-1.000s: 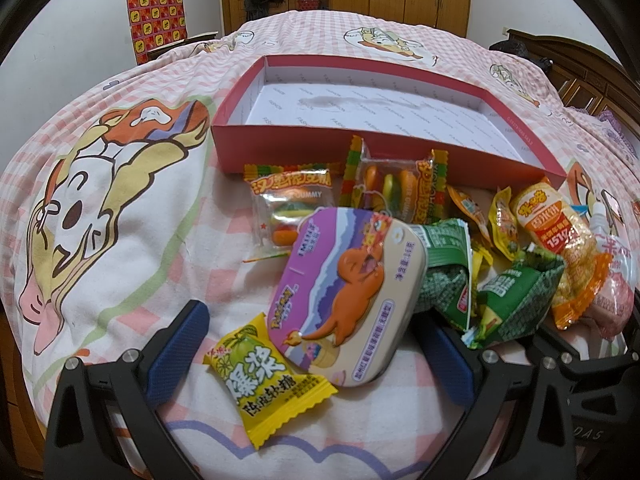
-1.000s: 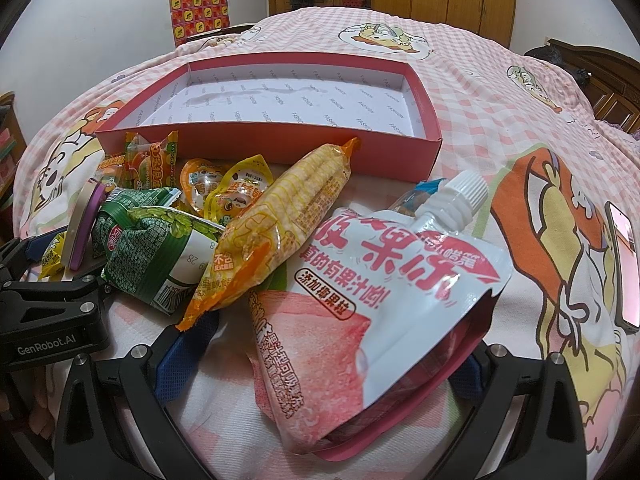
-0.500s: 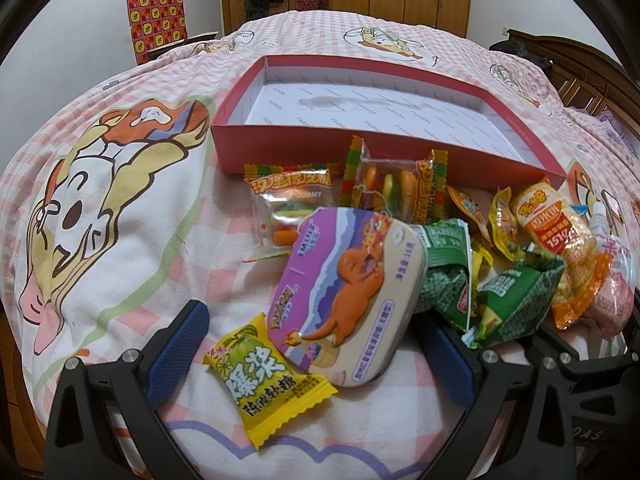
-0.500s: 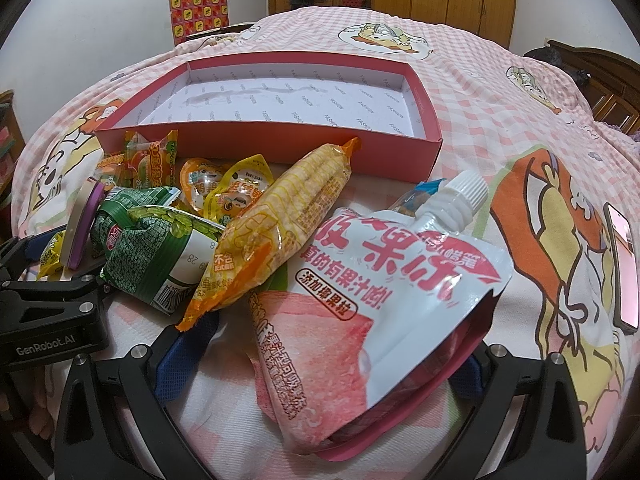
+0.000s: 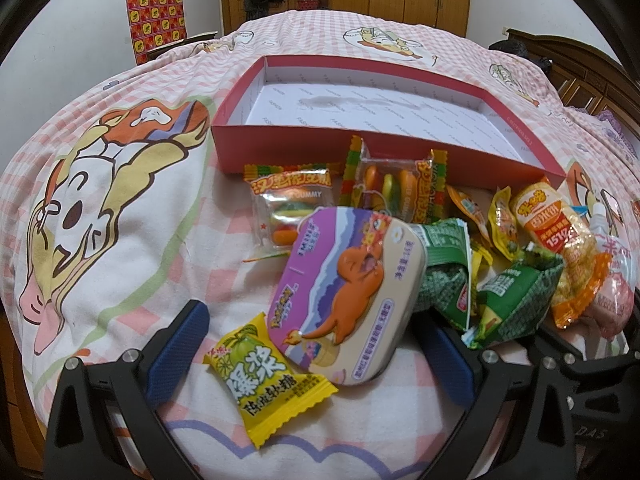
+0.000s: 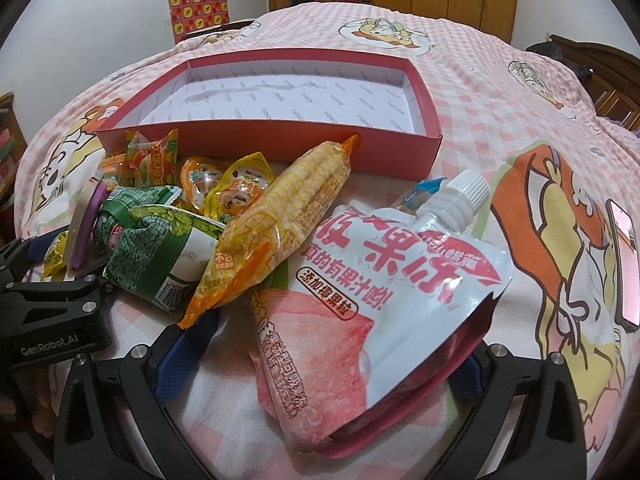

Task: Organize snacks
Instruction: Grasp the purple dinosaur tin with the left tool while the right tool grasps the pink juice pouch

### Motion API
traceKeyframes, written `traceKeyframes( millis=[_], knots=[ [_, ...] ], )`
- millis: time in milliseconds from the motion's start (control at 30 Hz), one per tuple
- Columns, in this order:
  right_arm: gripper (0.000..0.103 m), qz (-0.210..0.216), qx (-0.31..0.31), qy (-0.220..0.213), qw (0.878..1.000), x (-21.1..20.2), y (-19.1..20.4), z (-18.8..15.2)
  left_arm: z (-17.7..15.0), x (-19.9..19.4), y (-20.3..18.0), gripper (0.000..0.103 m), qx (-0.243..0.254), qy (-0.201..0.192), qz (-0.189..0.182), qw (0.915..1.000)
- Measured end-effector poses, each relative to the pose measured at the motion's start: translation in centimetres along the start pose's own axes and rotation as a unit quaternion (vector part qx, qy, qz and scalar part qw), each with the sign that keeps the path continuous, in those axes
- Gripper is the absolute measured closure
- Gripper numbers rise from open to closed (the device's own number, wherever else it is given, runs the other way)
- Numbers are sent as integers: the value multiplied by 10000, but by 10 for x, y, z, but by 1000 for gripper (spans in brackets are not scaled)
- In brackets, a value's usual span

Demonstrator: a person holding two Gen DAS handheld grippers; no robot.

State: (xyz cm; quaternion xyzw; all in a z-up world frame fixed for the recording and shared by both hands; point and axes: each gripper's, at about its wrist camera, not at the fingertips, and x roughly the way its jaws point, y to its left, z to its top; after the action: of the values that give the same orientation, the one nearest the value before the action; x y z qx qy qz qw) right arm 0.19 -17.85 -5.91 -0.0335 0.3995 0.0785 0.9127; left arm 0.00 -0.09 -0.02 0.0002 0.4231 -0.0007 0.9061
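On a pink checked bedspread, the left gripper gapes around a yellow candy and purple tin; the right gripper stands open around a pink-and-white jelly pouch. Beyond the snack pile lies a red box.

Even indoor light, fairly bright, with soft shadows. Glare streaks the jelly pouch and corn wrapper. Both fisheye views bend and darken at their corners.
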Motion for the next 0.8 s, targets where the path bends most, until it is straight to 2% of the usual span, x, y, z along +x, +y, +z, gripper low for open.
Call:
traceKeyframes(
  millis=[167,367,800],
  knots=[
    [0,63,19,3,10000,-2,-1,-1,1,-3,0,0,-2,19,-20,10000],
    [1,196,21,57,9998,-10,-6,-4,1,-10,5,1,-33,90,-231,9997],
    [4,485,-10,0,9988,-40,-21,-15,1,-46,22,6,-109,-55,-563,9983]
  ],
)
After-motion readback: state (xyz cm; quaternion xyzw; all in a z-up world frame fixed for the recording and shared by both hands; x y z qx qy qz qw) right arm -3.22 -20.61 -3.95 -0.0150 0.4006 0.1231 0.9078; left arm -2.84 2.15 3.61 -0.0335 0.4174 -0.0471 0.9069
